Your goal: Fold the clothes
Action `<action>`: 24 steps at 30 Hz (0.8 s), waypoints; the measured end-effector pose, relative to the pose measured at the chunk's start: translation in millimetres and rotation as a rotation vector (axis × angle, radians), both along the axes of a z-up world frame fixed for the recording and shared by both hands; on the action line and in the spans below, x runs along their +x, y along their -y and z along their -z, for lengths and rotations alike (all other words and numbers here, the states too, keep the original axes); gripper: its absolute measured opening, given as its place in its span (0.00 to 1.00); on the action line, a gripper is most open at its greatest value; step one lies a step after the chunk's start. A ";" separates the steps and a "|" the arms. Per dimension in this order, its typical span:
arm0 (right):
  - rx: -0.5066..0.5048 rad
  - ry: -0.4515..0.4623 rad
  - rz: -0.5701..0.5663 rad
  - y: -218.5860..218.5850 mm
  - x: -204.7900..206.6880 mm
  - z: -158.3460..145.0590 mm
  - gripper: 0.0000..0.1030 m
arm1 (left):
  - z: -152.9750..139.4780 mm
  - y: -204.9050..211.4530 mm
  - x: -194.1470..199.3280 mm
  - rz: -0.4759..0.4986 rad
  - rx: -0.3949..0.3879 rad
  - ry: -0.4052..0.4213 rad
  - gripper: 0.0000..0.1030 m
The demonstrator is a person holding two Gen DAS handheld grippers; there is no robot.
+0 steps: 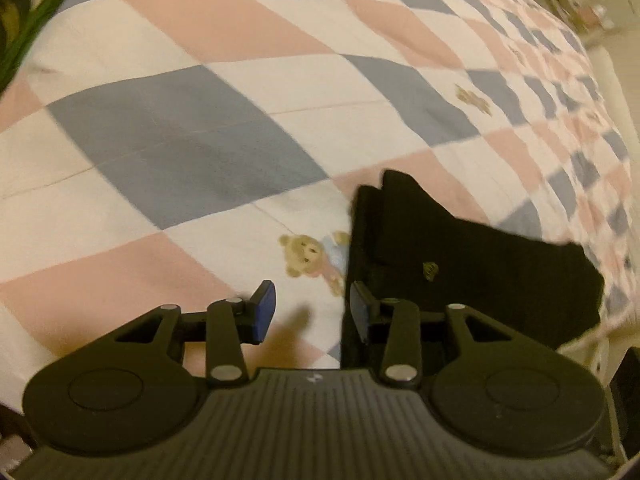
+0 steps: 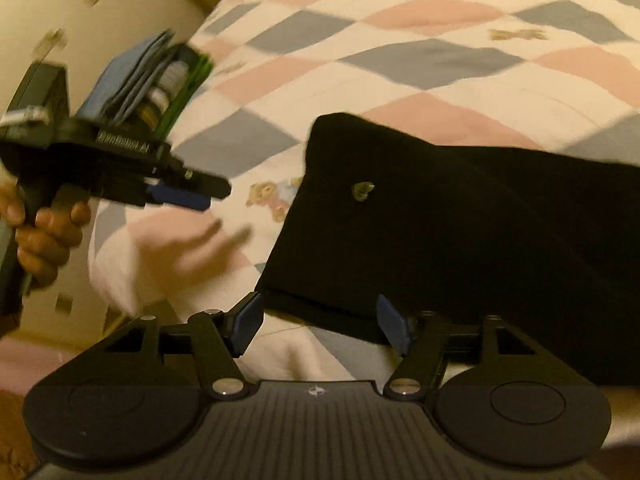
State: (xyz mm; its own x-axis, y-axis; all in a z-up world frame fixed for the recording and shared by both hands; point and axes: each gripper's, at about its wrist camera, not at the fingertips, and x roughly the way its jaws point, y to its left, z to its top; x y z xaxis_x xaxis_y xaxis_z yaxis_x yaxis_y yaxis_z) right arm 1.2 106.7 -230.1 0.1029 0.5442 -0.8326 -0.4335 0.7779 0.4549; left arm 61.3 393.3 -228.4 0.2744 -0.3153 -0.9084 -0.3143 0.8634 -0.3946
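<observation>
A black garment (image 1: 460, 264) with a small gold emblem lies folded on the checked bedspread (image 1: 200, 140). My left gripper (image 1: 312, 312) hovers open at the garment's left edge, nothing between its blue pads. In the right wrist view the same black garment (image 2: 460, 232) fills the middle and right. My right gripper (image 2: 320, 324) is open over its near left corner, holding nothing. The left gripper (image 2: 180, 196) appears there too, held in a hand (image 2: 44, 236) to the left of the garment.
The bedspread (image 2: 420, 60) has pink, blue and white squares with teddy bear prints (image 1: 312, 258). A stack of folded clothes (image 2: 152, 84) sits at the bed's left end. The bed edge drops off near the right gripper; blurred furniture (image 1: 576, 0) stands far right.
</observation>
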 end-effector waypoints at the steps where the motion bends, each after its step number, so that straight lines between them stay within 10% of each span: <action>1: -0.001 -0.014 0.046 5.7 -1.7 -0.2 0.64 | -0.1 2.8 1.1 0.023 -0.009 0.005 0.34; 10: 0.154 -0.196 0.527 87.2 -20.6 13.7 0.64 | -6.0 55.5 28.2 0.193 0.077 0.028 0.37; 24: 0.368 -0.247 0.817 109.6 -62.1 19.1 0.65 | -15.3 67.6 62.5 0.368 0.146 0.066 0.40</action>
